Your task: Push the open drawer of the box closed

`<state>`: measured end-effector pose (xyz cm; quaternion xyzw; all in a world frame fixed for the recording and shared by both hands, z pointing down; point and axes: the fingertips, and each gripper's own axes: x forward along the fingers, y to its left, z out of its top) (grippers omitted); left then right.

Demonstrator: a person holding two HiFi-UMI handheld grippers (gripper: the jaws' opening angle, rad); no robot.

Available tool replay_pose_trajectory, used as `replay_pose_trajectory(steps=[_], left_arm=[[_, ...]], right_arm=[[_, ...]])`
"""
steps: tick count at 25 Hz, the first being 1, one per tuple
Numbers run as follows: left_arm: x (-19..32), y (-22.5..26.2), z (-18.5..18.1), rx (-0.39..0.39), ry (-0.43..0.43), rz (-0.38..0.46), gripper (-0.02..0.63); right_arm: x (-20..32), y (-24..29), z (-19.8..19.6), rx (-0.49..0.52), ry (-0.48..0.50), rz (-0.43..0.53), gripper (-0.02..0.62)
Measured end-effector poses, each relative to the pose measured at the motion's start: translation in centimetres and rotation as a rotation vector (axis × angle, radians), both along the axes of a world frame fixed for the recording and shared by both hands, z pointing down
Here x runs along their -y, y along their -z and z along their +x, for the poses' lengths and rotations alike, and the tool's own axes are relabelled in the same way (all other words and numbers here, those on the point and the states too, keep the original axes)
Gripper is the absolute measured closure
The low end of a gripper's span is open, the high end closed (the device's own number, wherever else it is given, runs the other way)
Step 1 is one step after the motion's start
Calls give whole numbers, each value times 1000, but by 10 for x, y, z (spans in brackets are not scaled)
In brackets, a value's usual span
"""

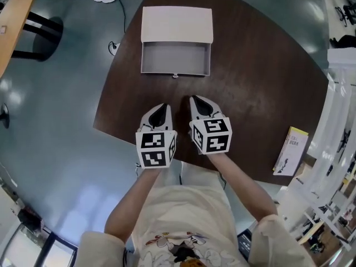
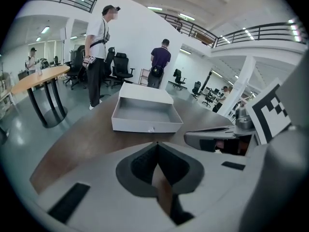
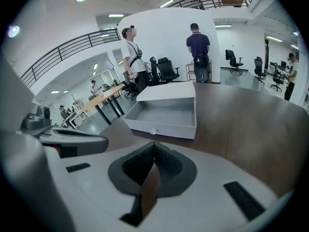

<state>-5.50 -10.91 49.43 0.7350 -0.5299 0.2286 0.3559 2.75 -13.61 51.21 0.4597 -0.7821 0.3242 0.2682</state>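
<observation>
While left hand-held gripper [image 1: 162,107] & right hand-held gripper [image 1: 198,100] pinch air, drawer [image 1: 176,57] gapes; box [image 1: 177,24] inside hidden.

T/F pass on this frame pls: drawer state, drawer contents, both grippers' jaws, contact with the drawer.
1. The drawer is pulled out of the box. True.
2. A tool lies in the drawer. False: it is empty.
3. The left gripper and the right gripper both have their jaws shut on nothing. True.
4. The right gripper presses on the drawer's knob. False: both grippers are apart from the drawer, over the near side of the table.
</observation>
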Motion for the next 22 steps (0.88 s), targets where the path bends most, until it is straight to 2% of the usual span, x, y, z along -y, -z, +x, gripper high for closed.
replay_pose_trajectory(steps=[22], left_arm=[[83,-67,-8,33,50,-12,600]], right_arm=[[58,-64,-4,13,-89,-73,589]])
